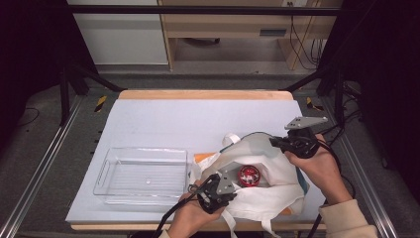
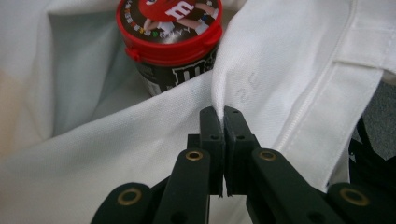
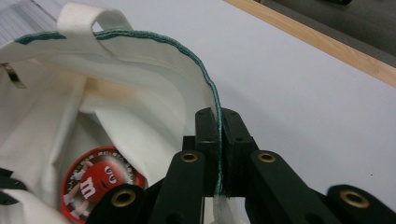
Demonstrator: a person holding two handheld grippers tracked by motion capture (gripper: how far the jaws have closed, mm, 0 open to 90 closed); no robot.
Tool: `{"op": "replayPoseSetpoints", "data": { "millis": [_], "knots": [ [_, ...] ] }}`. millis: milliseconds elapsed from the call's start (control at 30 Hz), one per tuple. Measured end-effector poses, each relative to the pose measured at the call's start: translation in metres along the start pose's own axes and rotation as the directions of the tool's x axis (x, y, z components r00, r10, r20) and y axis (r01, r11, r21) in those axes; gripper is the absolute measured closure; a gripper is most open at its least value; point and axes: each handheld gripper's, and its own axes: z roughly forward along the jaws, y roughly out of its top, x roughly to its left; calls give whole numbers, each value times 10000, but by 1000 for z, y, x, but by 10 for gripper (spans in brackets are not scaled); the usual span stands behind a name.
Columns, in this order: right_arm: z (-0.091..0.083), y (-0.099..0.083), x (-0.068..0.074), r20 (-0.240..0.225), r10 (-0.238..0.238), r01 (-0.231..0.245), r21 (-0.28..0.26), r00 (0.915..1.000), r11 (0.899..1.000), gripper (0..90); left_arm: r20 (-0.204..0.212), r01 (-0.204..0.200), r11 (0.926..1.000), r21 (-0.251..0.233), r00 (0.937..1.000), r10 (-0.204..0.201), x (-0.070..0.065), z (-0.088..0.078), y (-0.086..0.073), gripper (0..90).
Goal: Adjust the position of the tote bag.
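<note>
Both hands are on the white tote bag (image 1: 257,196), which sits slumped at the near right of the worktop (image 1: 163,124), mouth held apart. The left tongs (image 1: 216,190) are at the bag's near rim: from the left gripper view, the jaws are pinched tight on a raised fold of white cloth (image 2: 224,88), the fabric squeezed flat between the pads. Over on the far side, the right tongs (image 1: 274,141) have the opposite rim. From the right gripper view, the green-stitched edge (image 3: 212,93) runs straight down between the closed jaws, clamped firm, with a white carry handle (image 3: 88,18) looping up further along that rim.

Down inside the bag stands the candy tub (image 1: 249,175), red lid up, between the two tongs. In the left gripper view it sits just beyond the pinched fold, its red lid (image 2: 170,28) and dark body close ahead of the jaw tips and a little to their left. In the right gripper view the same lid (image 3: 95,184) shows low in the bag, below and to the left of the jaws, apart from them.

To the left of the bag, a clear plastic tray (image 1: 106,171) rests on the worktop, well apart from both tongs. An orange edge (image 1: 204,157) peeks from beneath the bag.
</note>
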Motion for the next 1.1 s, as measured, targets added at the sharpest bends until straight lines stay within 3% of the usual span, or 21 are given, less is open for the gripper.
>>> {"op": "replayPoseSetpoints", "data": {
  "millis": [333, 667, 867, 1000, 1100],
  "knots": [
    [20, 1, -23, 623, 282, -297, 234, 9977, 9993, 875, -71, -367, 9992, 129, 9993, 368, -13, -5, -10, 891],
    [31, -2, -35, 963, 539, -581, 420, 9939, 9974, 875, 21, -533, 9981, 307, 9986, 532, -17, -6, -12, 893],
    [40, -13, -47, 1077, 1097, -1150, 448, 9881, 9924, 873, 73, -714, 9965, 427, 9974, 711, -21, -8, -14, 893],
    [42, -16, -45, 939, 1130, -1181, 505, 9892, 9917, 861, -18, -718, 9967, 371, 9974, 719, -21, -9, -14, 892],
    [34, -15, -39, 918, 1048, -1067, 169, 9903, 9941, 756, -20, -615, 9974, 379, 9981, 616, -21, -8, -14, 890]
  ]
}}
